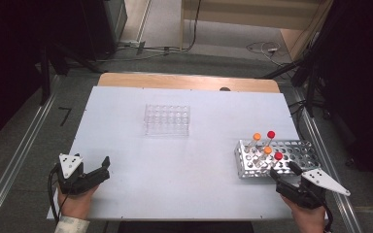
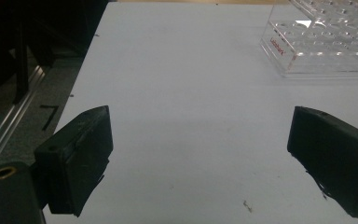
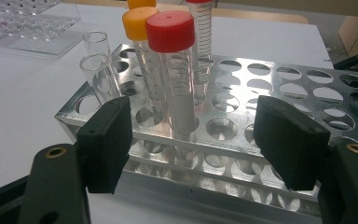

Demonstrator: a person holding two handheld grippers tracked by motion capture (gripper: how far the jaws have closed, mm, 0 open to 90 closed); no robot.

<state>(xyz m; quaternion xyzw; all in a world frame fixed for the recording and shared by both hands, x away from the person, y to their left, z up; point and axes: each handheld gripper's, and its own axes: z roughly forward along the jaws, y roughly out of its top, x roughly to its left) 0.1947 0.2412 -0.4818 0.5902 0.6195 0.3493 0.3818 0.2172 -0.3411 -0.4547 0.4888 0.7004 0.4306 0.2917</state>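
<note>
Metal, perforated and shiny, the tube rack stood at the near right of the white surface, holding capped tubes at its left end: a red-capped tube nearest the right gripper, an orange-capped tube just behind it, and two more capped tubes beyond. Two uncapped glass tubes leaned in the rack's left corner holes. The right gripper's jaws were spread wide and empty, aimed at the red-capped tube, just short of the rack. At the near left, the left gripper rested low over the surface, jaws also wide apart, grasping nothing. Farther back, mid-surface, sat a clear plastic rack, its holes empty.
</note>
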